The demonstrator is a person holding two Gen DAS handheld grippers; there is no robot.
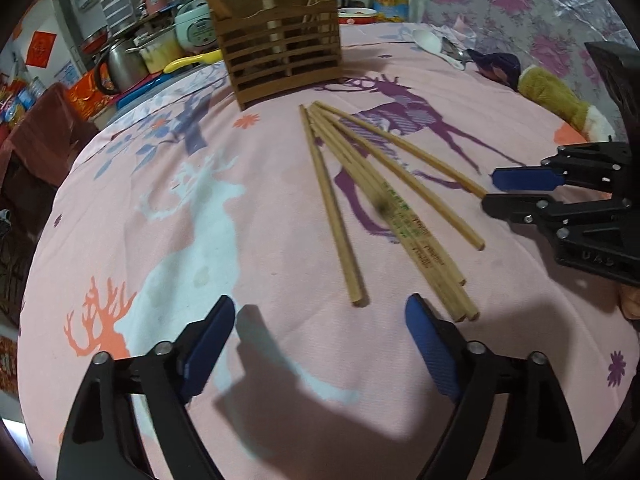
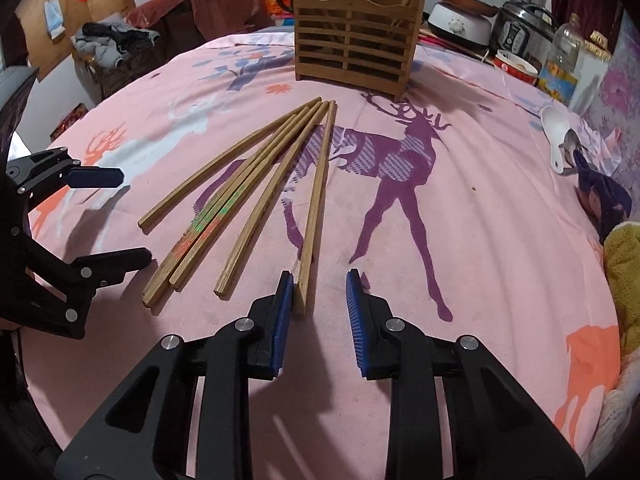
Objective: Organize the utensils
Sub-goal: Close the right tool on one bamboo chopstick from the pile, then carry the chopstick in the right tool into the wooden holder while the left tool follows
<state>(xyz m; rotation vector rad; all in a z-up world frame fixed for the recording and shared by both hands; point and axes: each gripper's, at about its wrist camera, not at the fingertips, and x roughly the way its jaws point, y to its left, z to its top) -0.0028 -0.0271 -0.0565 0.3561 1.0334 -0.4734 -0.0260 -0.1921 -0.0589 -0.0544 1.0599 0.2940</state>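
Five wooden chopsticks (image 2: 256,196) lie fanned on a counter under a pink deer-print cloth (image 2: 460,240), their far tips bunched together and pointing toward a slatted wooden utensil holder (image 2: 354,46) that stands upright near the far edge. A few more chopsticks lean inside that holder. A white spoon (image 2: 554,138) rests well apart from them, near the counter's right edge, just beside a dark purple cloth (image 2: 604,200) and a yellow plush toy (image 2: 624,264).

The right tool (image 2: 320,300) sits at the near end of the rightmost chopstick (image 2: 318,200). Its jaws stand partly apart: the left blue pad (image 2: 285,312) is at the stick's end, while the right pad (image 2: 356,312) is clear of it, so the stick lies between the jaws but is not pinched.

The left tool (image 1: 320,344) hangs over the cloth at the near edge with jaws spread wide and nothing between them; the near ends of the chopsticks lie just beside its right pad (image 1: 420,320).
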